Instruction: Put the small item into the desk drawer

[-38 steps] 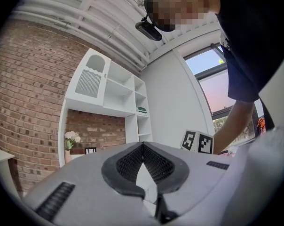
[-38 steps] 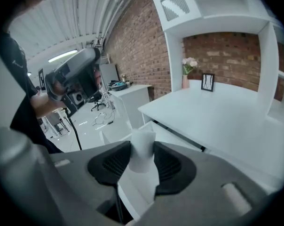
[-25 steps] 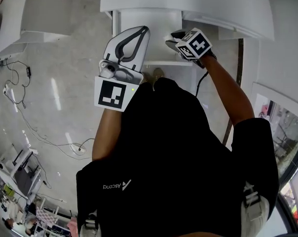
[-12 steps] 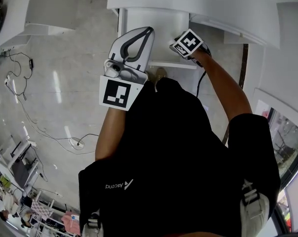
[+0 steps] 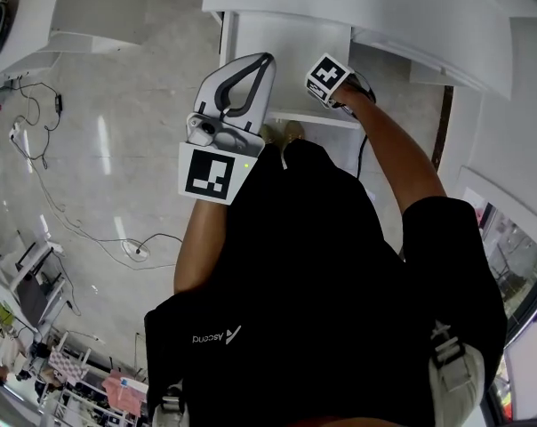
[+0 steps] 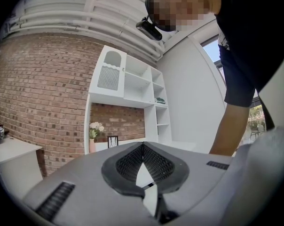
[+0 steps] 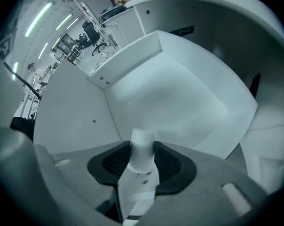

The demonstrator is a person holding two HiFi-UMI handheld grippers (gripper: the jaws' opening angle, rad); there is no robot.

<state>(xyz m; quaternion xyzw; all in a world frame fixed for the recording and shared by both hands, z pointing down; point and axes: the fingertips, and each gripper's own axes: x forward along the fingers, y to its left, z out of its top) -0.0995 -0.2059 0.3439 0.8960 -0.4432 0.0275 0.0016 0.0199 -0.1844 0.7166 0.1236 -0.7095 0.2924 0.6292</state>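
Note:
The small item (image 7: 142, 149) is a short white cylinder, upright between the dark pads of my right gripper (image 7: 142, 158), which is shut on it. It hangs over the bare white floor of the open desk drawer (image 7: 179, 98). In the head view the right gripper's marker cube (image 5: 329, 76) sits low inside the drawer (image 5: 286, 47), just behind its front panel (image 5: 308, 116); the jaws and the item are hidden under the cube. My left gripper (image 5: 260, 63) is held up beside the drawer, its tips (image 6: 143, 146) touching with nothing between them.
The white desk top (image 5: 366, 7) overhangs the drawer's back. Cables (image 5: 73, 238) lie on the pale floor to the left. The left gripper view faces a white shelf unit (image 6: 132, 93) on a brick wall, with the person's arm (image 6: 231, 126) to the right.
The right gripper has moved a little left and deeper into the drawer with the item. The left gripper has hardly moved.

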